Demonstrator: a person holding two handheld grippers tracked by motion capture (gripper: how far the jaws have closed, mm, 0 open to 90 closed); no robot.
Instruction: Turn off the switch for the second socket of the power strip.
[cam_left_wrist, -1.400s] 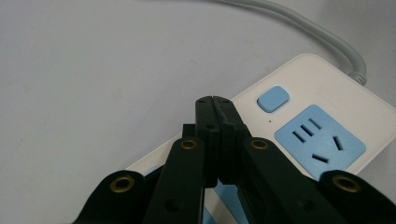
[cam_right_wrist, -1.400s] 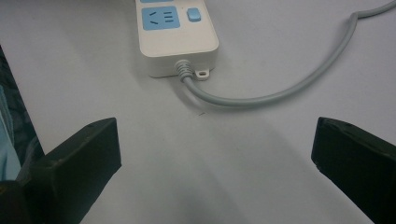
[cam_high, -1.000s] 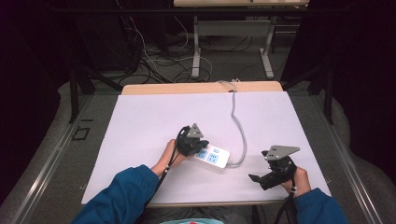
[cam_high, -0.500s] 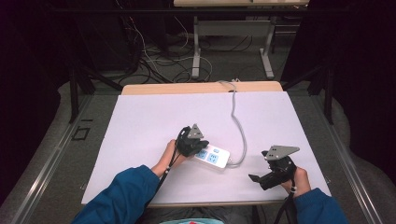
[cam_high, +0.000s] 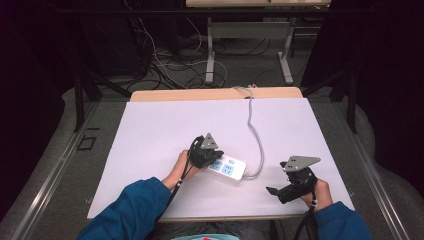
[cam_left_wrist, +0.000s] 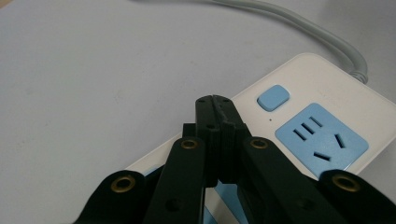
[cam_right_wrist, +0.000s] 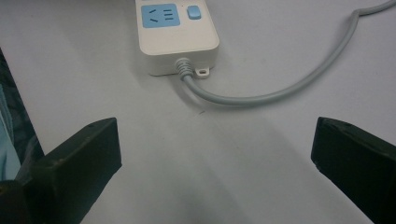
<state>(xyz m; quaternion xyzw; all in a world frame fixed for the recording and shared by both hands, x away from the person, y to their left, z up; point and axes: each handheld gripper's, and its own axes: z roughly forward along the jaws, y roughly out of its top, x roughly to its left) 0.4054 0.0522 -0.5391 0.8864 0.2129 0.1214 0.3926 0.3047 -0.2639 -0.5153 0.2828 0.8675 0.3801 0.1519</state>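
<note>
power strip (cam_high: 227, 168): white, blue sockets (grey cord) | left gripper (cam_left_wrist: 214, 105): jaws together | right gripper (cam_right_wrist: 212, 140): wide apart

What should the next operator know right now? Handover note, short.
Left gripper: jaws shut, empty, tips over the power strip just short of its blue switch; contact can't be told.
Right gripper: open, empty, on the sheet right of the strip, aimed at its cord end.
Strip lies flat mid-table; grey cord loops off the far edge.
Done: nothing visibly.
Left: probably pressing the switch; nothing is plugged in.
</note>
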